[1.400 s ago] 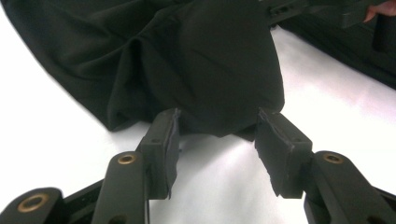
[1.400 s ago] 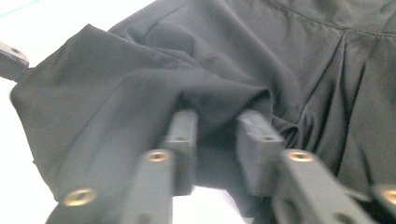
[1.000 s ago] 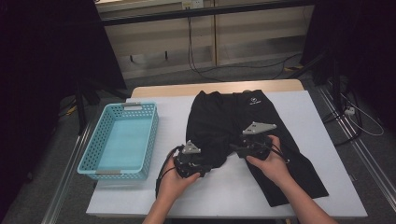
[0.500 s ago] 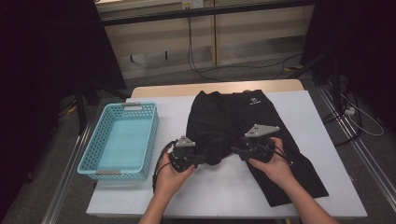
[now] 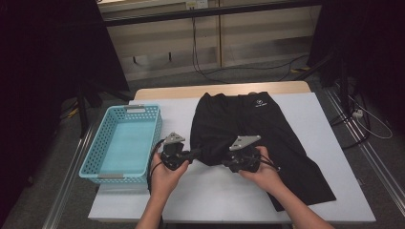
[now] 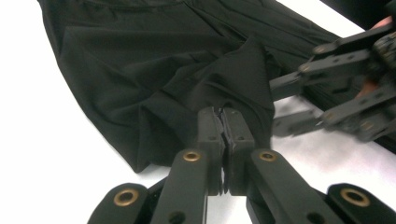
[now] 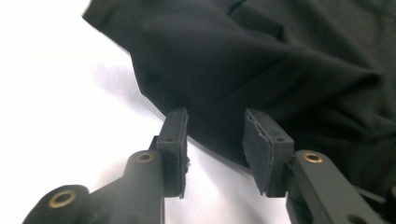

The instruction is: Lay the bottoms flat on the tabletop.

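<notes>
Shorts [image 5: 258,129]: black, smooth matte cloth, lying flat across the middle and right of the desk [image 5: 215,191], waistband toward the far edge, one leg running to the near right corner. The near left hem is bunched into soft folds (a raised peak shows in your left gripper view).

Basket [image 5: 122,143]: pale blue plastic, rectangular, lattice walls, at the left edge of the desk, well apart from the cloth.

Left gripper [image 5: 193,153]: your jaws are pressed together on the bunched hem [image 6: 243,93], a pinch of cloth between the pads. Half a second ago this gripper sat further left, short of the cloth; it has since come in to the hem.

Right gripper [image 5: 228,163]: your jaws stand spread, the cloth's edge [image 7: 215,135] lying between and just beyond the pads, nothing pinched. It has shifted slightly toward the left one.

Hands: your left hand [image 5: 165,174] cups its gripper from below, forearm angling in from the near edge; your right hand [image 5: 262,171] holds its gripper over the cloth.
</notes>
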`<state>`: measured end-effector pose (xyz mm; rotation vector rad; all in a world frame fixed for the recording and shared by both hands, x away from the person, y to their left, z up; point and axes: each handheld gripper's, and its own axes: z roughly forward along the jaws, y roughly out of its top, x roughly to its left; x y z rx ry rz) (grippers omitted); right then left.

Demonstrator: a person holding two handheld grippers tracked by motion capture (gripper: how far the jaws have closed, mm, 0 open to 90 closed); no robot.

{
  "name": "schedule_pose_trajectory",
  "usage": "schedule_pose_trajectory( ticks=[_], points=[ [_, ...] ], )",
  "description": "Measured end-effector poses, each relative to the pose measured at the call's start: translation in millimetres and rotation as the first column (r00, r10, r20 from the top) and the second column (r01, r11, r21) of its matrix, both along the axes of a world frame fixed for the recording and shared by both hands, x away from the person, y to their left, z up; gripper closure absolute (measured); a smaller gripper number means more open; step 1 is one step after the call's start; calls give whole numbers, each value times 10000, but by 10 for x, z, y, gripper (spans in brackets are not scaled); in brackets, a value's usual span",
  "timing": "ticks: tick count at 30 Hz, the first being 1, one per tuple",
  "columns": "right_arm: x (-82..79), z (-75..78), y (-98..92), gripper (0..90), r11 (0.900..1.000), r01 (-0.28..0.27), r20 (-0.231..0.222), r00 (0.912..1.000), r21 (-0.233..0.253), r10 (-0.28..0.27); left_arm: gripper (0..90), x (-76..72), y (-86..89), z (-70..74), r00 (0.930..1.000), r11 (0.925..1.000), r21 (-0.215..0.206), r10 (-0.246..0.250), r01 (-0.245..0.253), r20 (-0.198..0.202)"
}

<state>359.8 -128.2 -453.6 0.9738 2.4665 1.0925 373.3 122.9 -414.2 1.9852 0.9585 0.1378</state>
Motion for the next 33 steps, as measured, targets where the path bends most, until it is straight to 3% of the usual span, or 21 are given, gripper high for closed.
schedule_pose_trajectory(
  ticks=[3,5,7,9,11,14,17,19,21,26,29,33],
  points=[
    [31,-58,40,626,9998,188,-7,9998,-23,-188,882,2,29,13,10000,10000,-40,66,-66,23],
    [36,-52,37,766,9998,188,56,9998,-86,-187,882,1,47,27,9999,9998,-140,144,-143,52],
    [41,-49,8,896,9997,231,-168,9996,118,-229,882,1,69,42,9998,9997,-195,179,-178,58],
    [39,-33,-28,900,9994,197,-439,9989,289,-185,883,-5,97,62,9997,9993,-285,243,-241,77],
    [-11,24,-56,900,9996,32,-359,9994,267,-22,883,-13,129,89,9995,9989,-368,289,-286,84],
    [-144,151,-99,900,9984,-518,-189,9985,204,522,883,-25,172,116,9990,9977,-522,443,-442,12],
    [-266,191,-129,899,9940,-1085,-403,9932,139,1090,883,-39,176,108,9989,9976,-516,455,-460,-106],
    [-292,186,-132,838,9931,-1167,-424,9922,127,1171,883,-51,163,98,9991,9983,-408,402,-408,-147],
    [-278,184,-133,752,9959,-898,-238,9956,143,901,883,-62,151,94,9992,9986,-398,355,-363,-198],
    [-226,151,-110,663,9986,-530,-95,9985,83,531,882,-59,128,52,9991,9988,-352,330,-340,-283],
    [-165,93,-26,583,9999,-151,293,9995,5,150,878,-59,97,-2,9985,9986,-395,348,-365,-431],
    [-79,2,130,532,9995,-323,85,9994,59,322,868,-65,54,-55,9982,9992,-166,352,-361,-491]
  ],
)
